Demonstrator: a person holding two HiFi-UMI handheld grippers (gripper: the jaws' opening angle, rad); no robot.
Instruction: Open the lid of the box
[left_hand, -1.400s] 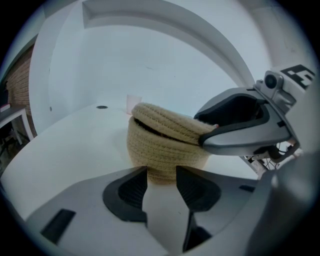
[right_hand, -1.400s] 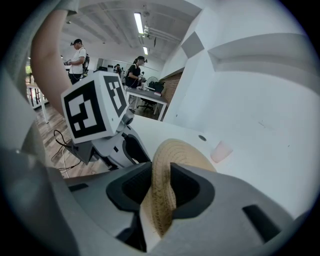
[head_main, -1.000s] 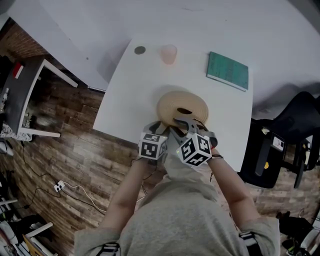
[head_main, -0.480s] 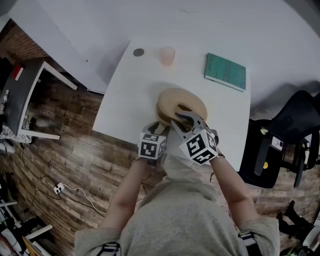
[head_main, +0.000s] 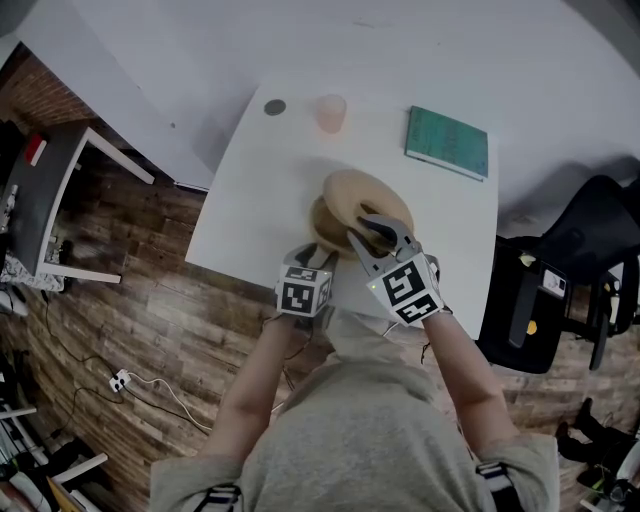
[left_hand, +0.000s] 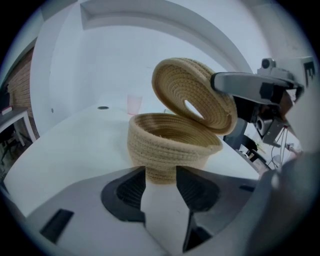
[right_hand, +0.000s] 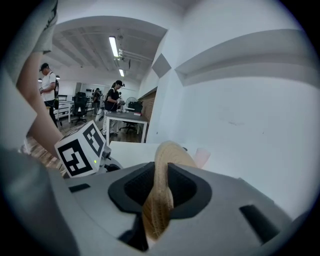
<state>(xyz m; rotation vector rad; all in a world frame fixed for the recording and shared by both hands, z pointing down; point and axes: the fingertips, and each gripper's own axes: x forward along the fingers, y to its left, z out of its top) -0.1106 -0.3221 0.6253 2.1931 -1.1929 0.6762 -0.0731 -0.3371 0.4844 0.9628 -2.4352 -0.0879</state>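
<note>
A white table (head_main: 255, 200) stands pushed against a plain white wall (head_main: 300, 40), over a floor of brown wood planks (head_main: 130, 320). A black office chair (head_main: 590, 250) sits to its right and a dark desk (head_main: 40, 190) to the left. At the far edge of the table lie a teal book (head_main: 447, 142), a pale pink cup (head_main: 331, 112) and a small dark disc (head_main: 274, 106) too small to identify.

Near the front edge sits the woven basket box (left_hand: 170, 145). The left gripper (left_hand: 161, 180) has its jaws on either side of the box's lower wall, and its pads appear to press on it. The right gripper (head_main: 378, 228) pinches the rim of the woven lid (left_hand: 175, 85). Its jaws have just been closing with that rim between them. The lid is tilted up, its far side lifted clear of the box's mouth.
</note>
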